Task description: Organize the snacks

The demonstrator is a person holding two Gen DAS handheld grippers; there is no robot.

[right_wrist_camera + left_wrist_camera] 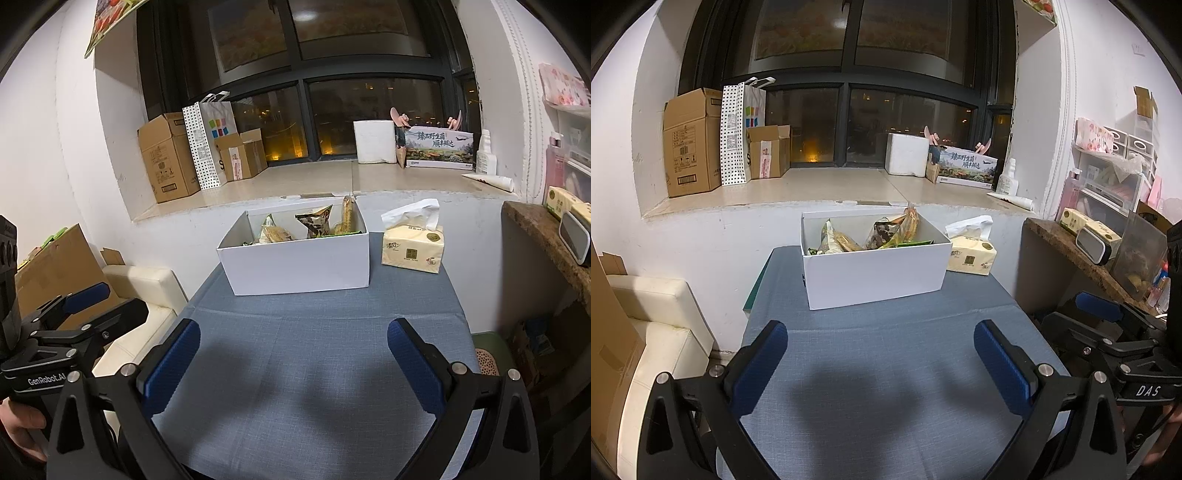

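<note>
a white box [871, 275] of green, tan and brown-patterned snack packets [882, 236] sits on a blue-grey woven tablecloth [886, 369], a pale yellow tissue pack [971, 258] at its 3 o'clock, black grippers with blue pads [761, 373].

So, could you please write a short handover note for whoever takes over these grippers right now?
Left hand-held gripper: open, empty, above the blue tablecloth.
Right hand-held gripper: open, empty, above the same cloth.
White box stands at the far end of the table; several snack packets are inside it.
Tissue pack sits to the right of the box, apart from it.
Done: all snacks in view are in the box.
Left: none loose on the cloth; perhaps tidy the packets or check outside the views.
</note>
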